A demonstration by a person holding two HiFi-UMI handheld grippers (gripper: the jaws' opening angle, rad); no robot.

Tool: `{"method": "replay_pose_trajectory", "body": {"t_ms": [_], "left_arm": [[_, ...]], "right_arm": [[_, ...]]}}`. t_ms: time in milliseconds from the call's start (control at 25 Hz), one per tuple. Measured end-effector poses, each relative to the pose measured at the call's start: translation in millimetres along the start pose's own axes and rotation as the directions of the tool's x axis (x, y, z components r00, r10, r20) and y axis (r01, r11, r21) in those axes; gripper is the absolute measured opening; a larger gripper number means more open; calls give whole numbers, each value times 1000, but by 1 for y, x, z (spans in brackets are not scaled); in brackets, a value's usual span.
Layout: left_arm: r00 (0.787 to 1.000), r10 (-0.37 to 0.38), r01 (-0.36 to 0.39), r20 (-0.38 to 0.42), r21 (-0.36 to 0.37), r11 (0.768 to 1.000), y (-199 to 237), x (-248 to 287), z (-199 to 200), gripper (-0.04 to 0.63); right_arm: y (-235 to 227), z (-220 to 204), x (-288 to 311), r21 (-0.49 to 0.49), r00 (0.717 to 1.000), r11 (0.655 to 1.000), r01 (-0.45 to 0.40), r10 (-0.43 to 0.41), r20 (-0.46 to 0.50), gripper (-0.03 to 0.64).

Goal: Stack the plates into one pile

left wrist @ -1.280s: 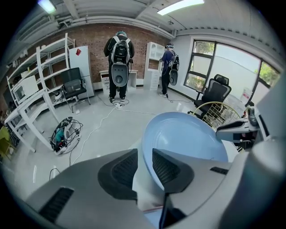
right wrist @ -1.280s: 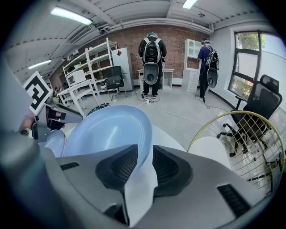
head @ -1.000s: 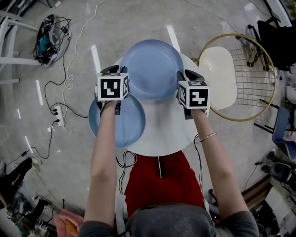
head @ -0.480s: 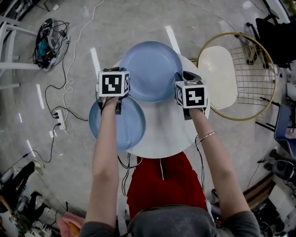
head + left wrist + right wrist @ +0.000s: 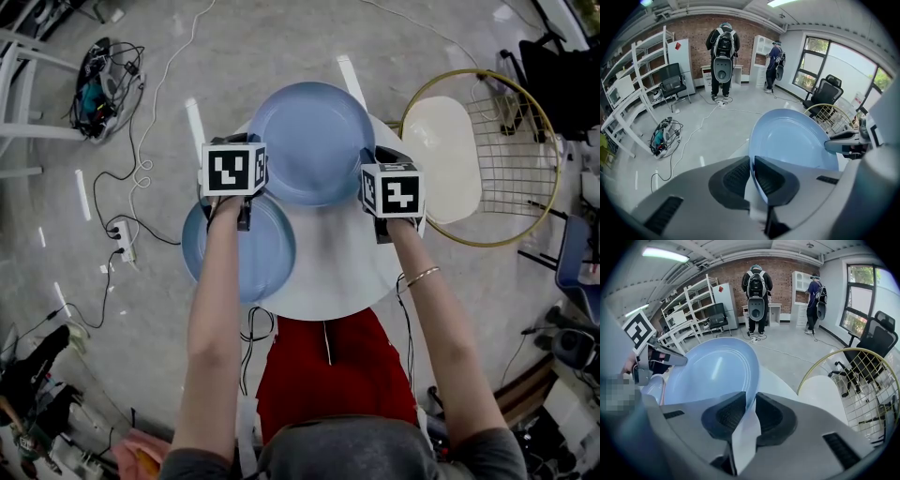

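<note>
Jaws of both grippers (image 5: 752,161) (image 5: 751,399), left just closing, pinch one plate (image 5: 311,141) of two.

Right tongs (image 5: 750,404) clamp the near rim of the blue plate (image 5: 710,369), left tongs (image 5: 677,359) at its far-left edge, white counter (image 5: 776,380) alongside.

Round white table (image 5: 337,272), 2 blue plates, near plate (image 5: 267,248) overhanging left edge, far plate (image 5: 309,141) at back

A lab: brick wall (image 5: 733,273), shelving (image 5: 689,305), floor cables (image 5: 105,80).
</note>
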State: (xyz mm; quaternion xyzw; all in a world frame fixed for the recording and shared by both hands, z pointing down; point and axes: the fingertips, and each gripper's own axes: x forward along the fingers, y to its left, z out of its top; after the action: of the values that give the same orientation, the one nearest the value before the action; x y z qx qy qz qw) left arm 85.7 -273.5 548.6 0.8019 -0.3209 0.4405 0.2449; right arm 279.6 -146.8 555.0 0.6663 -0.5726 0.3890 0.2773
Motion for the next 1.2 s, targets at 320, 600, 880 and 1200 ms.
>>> {"method": "replay_pose_trajectory", "body": {"t_ms": [320,600,880,1200], "left_arm": [[999,-7,7,41,3,1000,-3,-24,17,41],[997,11,-12,77,23,1000,-9,-55,26,41],[993,33,-33,113,-7,999,-6,-95,15,40],[985,88,-78,147,-76,994,18,-135,-19,38]], "right_arm": [[-2,22,-20,40,998,999,-2,0,55,71],[0,33,-45,23,996,1000,2,-4,90,71],[20,31,-68,8,994,999,-39,38,105,71],[65,22,-77,-49,990,994,-102,106,95,71]]}}
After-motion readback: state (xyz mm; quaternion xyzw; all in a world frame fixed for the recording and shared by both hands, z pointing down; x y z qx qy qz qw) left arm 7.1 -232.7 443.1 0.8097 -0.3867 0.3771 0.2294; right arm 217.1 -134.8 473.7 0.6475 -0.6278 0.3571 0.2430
